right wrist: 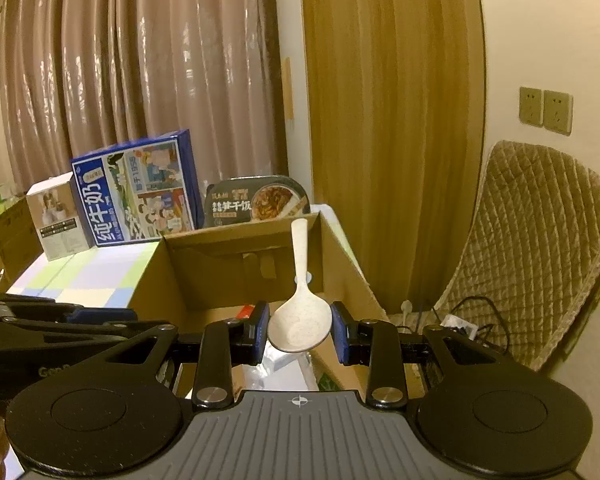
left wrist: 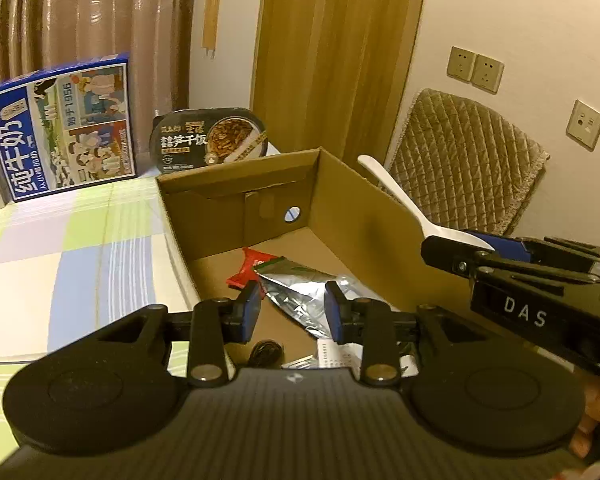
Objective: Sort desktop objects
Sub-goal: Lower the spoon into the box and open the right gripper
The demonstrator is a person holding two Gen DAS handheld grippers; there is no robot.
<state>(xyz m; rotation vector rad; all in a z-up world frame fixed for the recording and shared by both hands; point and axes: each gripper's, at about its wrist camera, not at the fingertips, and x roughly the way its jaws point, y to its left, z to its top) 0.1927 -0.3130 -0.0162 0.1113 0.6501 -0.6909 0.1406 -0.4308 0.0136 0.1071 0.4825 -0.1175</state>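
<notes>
Right tongs (right wrist: 300, 330): clenched on the bowl of a pale spoon (right wrist: 300, 320), one blue pad (right wrist: 262, 328) against each side of it; the handle sticks up and away from the camera.
Spoon, seen from the left side (left wrist: 396, 196): held in the air above the right-hand wall of the cardboard box (left wrist: 352, 220), handle slanting up to the left, bowl hidden in the right tongs (left wrist: 476, 246).
Left tongs (left wrist: 291, 312): released, blue pads apart with nothing between them, hovering over the near part of the box.
Box: open at the top, standing on the worktop (left wrist: 80, 248), which has a checked cloth of green, blue and white; a round hole shows in its far wall.
Inside the box: a crumpled silver foil bag (left wrist: 300, 292) lying on the floor, a red packet (left wrist: 252, 266) partly under its far end, a dark coil of cable (left wrist: 266, 354) and some white paper (left wrist: 336, 354) close to the left tongs.
Behind the box: a dark ready-meal tray (left wrist: 210, 140) propped on edge, touching or just behind the far wall.
Left of the tray: a blue milk carton box (left wrist: 66, 130) standing upright on the worktop, with a small white box (right wrist: 56, 220) beside it.
Right of the box: a chair with a quilted cover (left wrist: 468, 160), off the worktop, near the wall sockets (left wrist: 476, 69).
</notes>
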